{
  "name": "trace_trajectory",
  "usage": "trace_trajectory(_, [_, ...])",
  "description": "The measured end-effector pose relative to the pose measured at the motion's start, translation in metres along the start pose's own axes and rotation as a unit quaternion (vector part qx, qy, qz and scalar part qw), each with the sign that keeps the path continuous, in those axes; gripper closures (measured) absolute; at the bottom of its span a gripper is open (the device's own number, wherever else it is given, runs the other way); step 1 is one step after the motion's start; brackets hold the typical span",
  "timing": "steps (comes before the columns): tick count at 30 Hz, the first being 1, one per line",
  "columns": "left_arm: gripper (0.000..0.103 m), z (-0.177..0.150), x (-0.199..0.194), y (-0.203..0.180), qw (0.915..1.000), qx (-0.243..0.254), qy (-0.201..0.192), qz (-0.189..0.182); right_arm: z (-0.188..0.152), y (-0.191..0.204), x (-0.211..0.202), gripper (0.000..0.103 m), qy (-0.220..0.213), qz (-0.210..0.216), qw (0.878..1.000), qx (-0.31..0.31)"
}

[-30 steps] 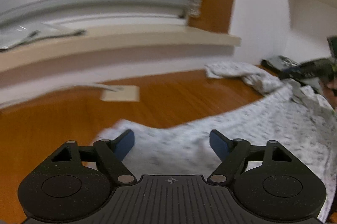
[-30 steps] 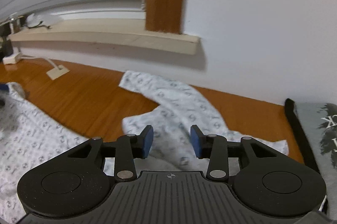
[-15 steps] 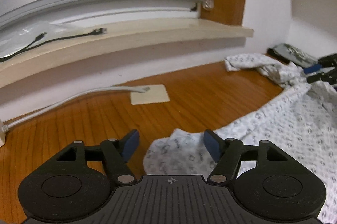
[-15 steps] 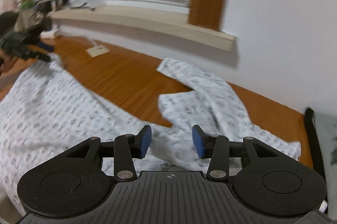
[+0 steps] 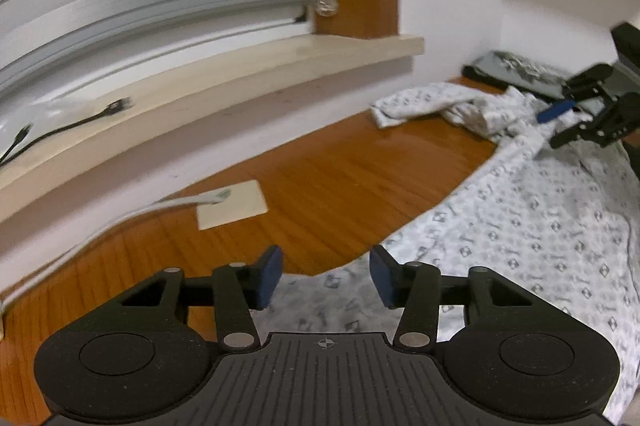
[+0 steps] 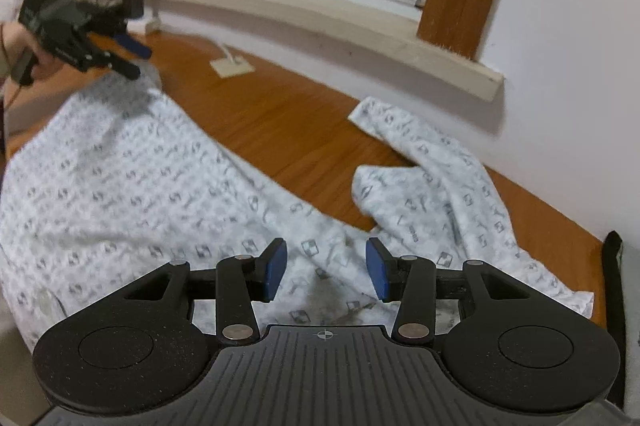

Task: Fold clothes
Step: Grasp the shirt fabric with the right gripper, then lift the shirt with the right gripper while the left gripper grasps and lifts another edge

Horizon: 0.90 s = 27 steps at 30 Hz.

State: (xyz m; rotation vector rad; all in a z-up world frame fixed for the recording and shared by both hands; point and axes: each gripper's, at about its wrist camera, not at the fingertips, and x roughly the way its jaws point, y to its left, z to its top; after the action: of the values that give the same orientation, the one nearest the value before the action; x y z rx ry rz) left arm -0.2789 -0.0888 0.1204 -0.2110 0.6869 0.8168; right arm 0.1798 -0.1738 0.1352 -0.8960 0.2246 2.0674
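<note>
Our left gripper [image 5: 325, 280] and right gripper [image 6: 323, 269] both gape wide, gripping nothing, over the patterned shirt [image 6: 132, 181] spread on the wooden table [image 5: 340, 185]. Its near hem is hidden beneath the gripper bodies, and motion blur smears its print.

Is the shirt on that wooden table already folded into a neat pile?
No, the patterned shirt lies spread out and rumpled across the wooden table, with one sleeve flopped out toward the wall.
</note>
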Motion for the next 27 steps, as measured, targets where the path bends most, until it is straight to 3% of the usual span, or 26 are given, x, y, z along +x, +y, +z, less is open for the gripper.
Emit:
trace_trajectory(1, [0.043, 0.000, 0.004, -0.001, 0.9999, 0.008, 0.008, 0.001, 0.000, 0.000, 0.002, 0.061, 0.004, -0.004, 1.000, -0.003])
trace_trajectory(4, [0.043, -0.001, 0.016, 0.001, 0.9991, 0.023, 0.037, 0.001, 0.000, 0.000, 0.007, 0.097, 0.018, -0.018, 1.000, -0.013])
trace_trajectory(8, [0.057, -0.008, 0.024, 0.007, 0.9978, 0.024, 0.062, -0.002, 0.002, -0.003, 0.001, 0.097, -0.012, -0.031, 0.999, 0.000])
trace_trajectory(10, [0.059, -0.011, 0.024, 0.010, 0.9977, 0.020, 0.065, -0.005, 0.001, -0.003, 0.002, 0.096, -0.010, -0.027, 1.000, -0.002])
trace_trajectory(14, [0.052, -0.011, 0.025, 0.018, 0.9982, 0.014, 0.058, 0.003, -0.003, -0.001, 0.015, 0.086, 0.014, -0.024, 1.000, -0.010])
trace_trajectory(20, [0.035, -0.007, 0.033, 0.029, 0.9977, 0.019, 0.066, -0.004, -0.004, -0.001, 0.022, 0.086, 0.023, -0.035, 0.999, -0.021])
trace_trajectory(21, [0.034, -0.008, 0.035, 0.031, 0.9975, 0.016, 0.069, -0.008, -0.003, -0.001, 0.020, 0.088, 0.017, -0.041, 0.999, -0.023])
trace_trajectory(22, [0.034, -0.009, 0.036, 0.033, 0.9973, 0.012, 0.071, -0.012, -0.002, 0.000, 0.018, 0.097, 0.008, -0.049, 0.998, -0.025])
trace_trajectory(24, [0.036, -0.013, 0.038, 0.037, 0.9974, 0.000, 0.070, -0.020, 0.001, 0.000, 0.013, 0.098, -0.010, -0.063, 0.998, -0.025])
trace_trajectory(27, [0.050, -0.018, 0.036, 0.040, 0.9972, -0.019, 0.062, -0.039, 0.003, 0.001, 0.010, 0.098, -0.026, -0.073, 0.997, -0.030])
